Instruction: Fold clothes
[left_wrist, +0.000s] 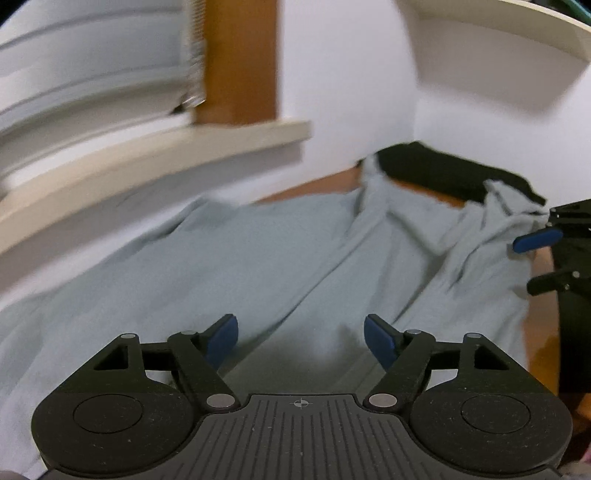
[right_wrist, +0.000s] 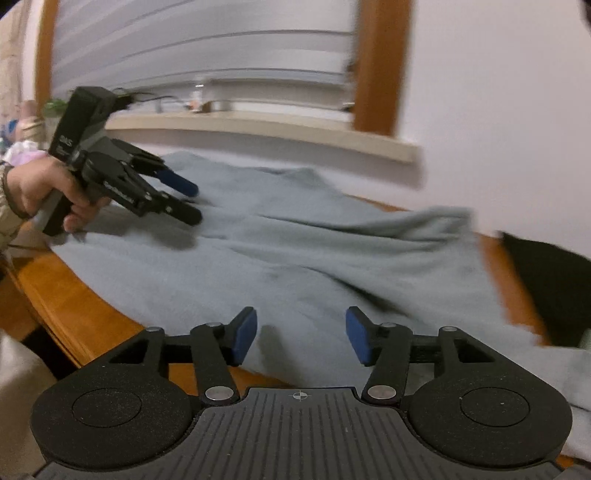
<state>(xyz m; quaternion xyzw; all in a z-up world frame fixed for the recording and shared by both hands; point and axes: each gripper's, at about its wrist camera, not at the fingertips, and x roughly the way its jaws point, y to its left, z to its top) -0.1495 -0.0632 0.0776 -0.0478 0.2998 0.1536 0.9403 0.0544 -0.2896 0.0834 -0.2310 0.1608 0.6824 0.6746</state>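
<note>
Grey garment (left_wrist: 258, 251) spread on table | below both open grippers

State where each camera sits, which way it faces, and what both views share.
Left wrist: on the left gripper, facing forward and down over the pale blue garment toward the windowsill; its open fingers show, the right gripper at the right edge.
Right wrist: on the right gripper, facing the same garment; the left gripper and hand show.
Shared: garment, wooden table, windowsill.
</note>
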